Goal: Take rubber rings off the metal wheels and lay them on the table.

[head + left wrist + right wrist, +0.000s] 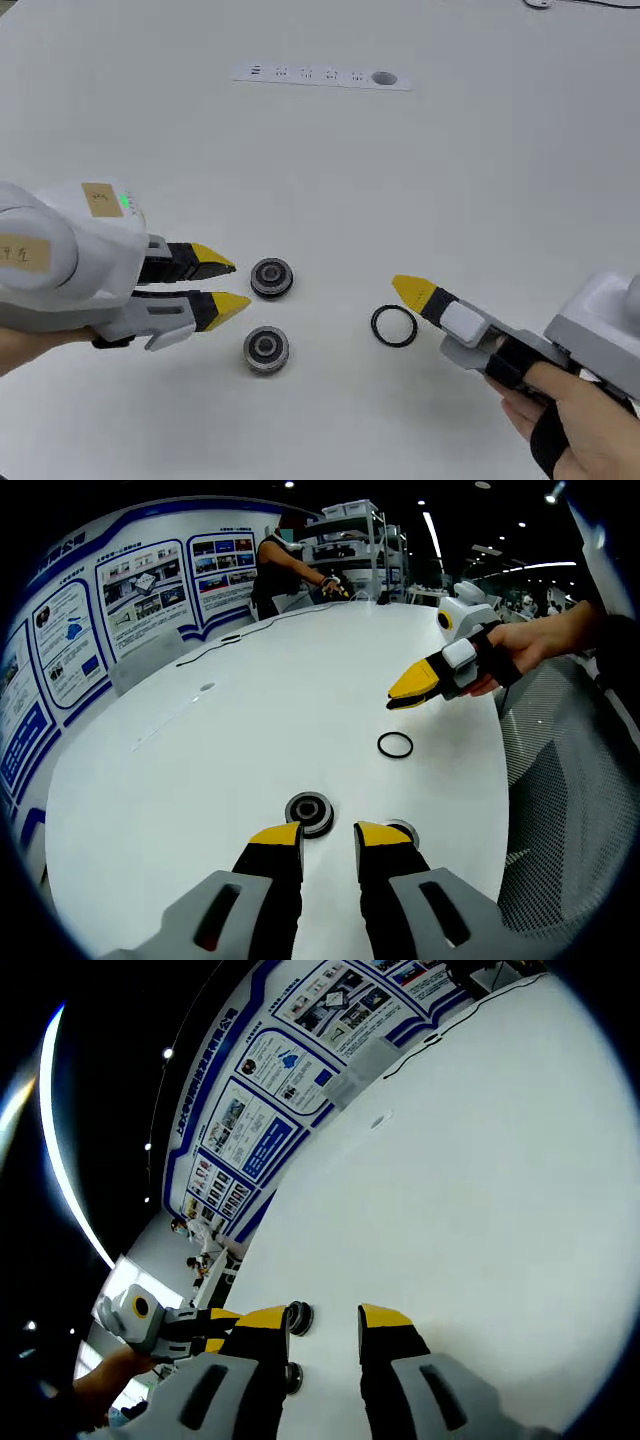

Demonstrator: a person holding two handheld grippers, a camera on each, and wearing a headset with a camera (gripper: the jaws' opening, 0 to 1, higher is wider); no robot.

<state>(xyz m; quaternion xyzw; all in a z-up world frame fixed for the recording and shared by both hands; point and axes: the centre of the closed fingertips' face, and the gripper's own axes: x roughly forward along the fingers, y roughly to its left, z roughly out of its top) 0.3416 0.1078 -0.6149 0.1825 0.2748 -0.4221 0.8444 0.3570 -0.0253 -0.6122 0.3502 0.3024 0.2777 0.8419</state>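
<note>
**Head view: one ring down, left gripper lined up on the wheels**

Rubber ring [394,326]: thin black loop, flat on the white table [480,180], free of everything. It lies just beside the yellow tip of the right gripper [415,293], on that tip's near-left side, not touching.

Two metal wheels, both flat on the table with the axle hole facing up. Far wheel [271,277] shows a dark outer band, probably a ring not yet removed. Near wheel [266,349] has a paler, greyer rim and may already be bare. Cannot be sure at this size.

Left gripper [222,284]: jaws apart, nothing between them, tips pointing across the table at the wheels. In the left gripper view the far wheel [309,812] sits just past the gap between the jaws, slightly to its left. The near wheel [400,830] is half hidden behind the right-hand jaw.

Right gripper, in its own view [325,1322]: jaws apart and empty, both wheels small beyond the gap.

Judgement: the left gripper is clearly nearer the wheels. The right one stands well apart from them, beyond the loose ring. With the wheels lying flat, any ring sits level with the table, so a jaw must catch its edge from the side.

Power strip [322,76] is far back, out of play.
</note>
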